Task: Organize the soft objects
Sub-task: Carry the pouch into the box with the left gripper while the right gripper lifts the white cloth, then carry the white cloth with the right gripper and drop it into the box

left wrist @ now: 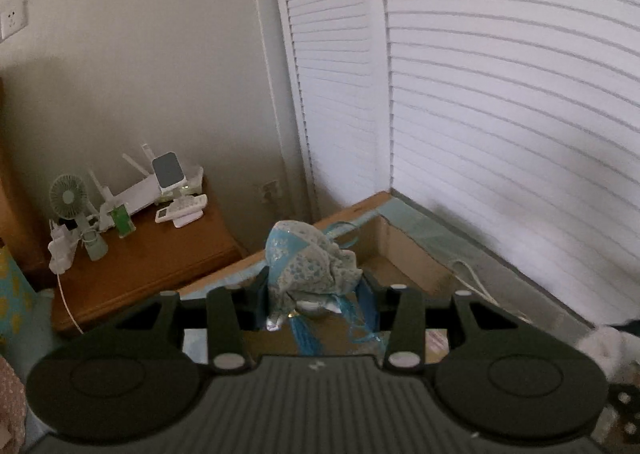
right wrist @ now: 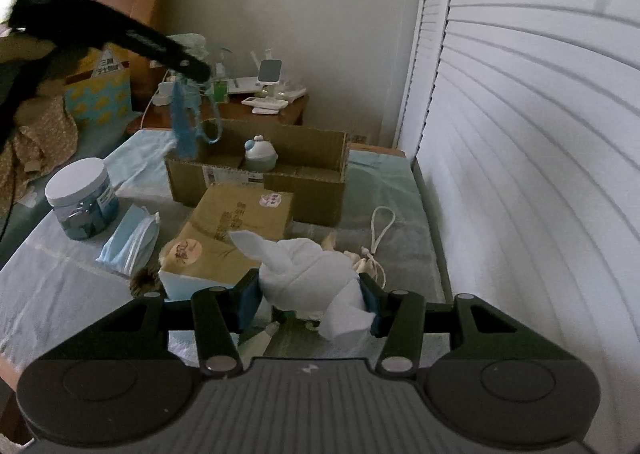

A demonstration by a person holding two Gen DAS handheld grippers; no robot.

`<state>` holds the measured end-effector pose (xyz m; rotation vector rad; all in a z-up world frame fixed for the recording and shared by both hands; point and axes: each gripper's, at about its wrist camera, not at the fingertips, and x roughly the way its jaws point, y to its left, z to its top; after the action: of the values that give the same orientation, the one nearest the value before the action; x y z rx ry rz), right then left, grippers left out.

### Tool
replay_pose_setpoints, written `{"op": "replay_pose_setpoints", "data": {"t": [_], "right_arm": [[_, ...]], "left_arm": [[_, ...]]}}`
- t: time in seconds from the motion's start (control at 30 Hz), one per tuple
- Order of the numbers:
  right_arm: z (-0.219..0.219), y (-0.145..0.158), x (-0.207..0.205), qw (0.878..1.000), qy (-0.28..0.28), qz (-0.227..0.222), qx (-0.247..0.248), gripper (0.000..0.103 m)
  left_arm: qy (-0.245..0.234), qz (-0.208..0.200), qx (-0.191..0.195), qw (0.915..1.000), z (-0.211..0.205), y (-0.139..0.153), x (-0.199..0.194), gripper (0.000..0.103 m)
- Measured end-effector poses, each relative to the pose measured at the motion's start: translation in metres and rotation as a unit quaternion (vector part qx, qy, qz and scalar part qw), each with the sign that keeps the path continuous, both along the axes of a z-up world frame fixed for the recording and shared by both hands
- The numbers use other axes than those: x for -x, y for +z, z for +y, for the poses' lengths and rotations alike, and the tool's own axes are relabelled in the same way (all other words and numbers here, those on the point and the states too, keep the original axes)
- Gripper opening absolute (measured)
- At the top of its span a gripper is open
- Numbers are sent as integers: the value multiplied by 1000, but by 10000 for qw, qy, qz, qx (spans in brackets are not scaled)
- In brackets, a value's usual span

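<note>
Two handheld grippers, both matte black: the left gripper (left wrist: 316, 294) and right gripper (right wrist: 310, 294) each show a ribbed centre plate bearing a small white mark, round discs either side, silver-capped pivot pins on angled link arms, and blue-padded fingers (right wrist: 249, 300).

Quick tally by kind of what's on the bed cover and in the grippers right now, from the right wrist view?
Soft items held: 2 (blue floral pouch in the left gripper, white plush toy in the right gripper)
Cardboard boxes: 2 (open box, closed box)
Jars: 1 (white-lidded jar)
Face mask stacks: 1 (blue masks)
Total: 6
</note>
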<state>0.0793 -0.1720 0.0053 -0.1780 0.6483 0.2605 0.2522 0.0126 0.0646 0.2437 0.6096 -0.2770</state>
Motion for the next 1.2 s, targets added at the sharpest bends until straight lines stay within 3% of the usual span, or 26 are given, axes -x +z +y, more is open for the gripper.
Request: {"op": "replay_pose_setpoints", "data": {"t": [0.27,0.3,0.33,0.4,0.6,0.9,1.2], "right_arm": [[-3,0,-12,10000,-68,43,10,56],[-2,-1,-13,10000,-82,48,20,56],[-2,-1,-14,9999,-85,53,23,56],[-2,-2,-16,9999,-89,73,8,56],[1,-2,-18,9999,-78,85,28,56],[15,2,-25,10000,73,40,49,56],[36,11,-55,9996,269,-24,-56,56]], "left_arm": [[343,345,-91,9988,6,-42,-42,46],[364,388,-100,9985,7,-46,-43,56],[389,459,-114,9981,8,-50,-46,77],[470,472,-123,9977,11,-57,-44,94],[540,397,-70,9977,21,-54,-20,95],[596,224,291,9975,41,-46,70,101],[877,223,627,9939,45,-62,131,101]]}}
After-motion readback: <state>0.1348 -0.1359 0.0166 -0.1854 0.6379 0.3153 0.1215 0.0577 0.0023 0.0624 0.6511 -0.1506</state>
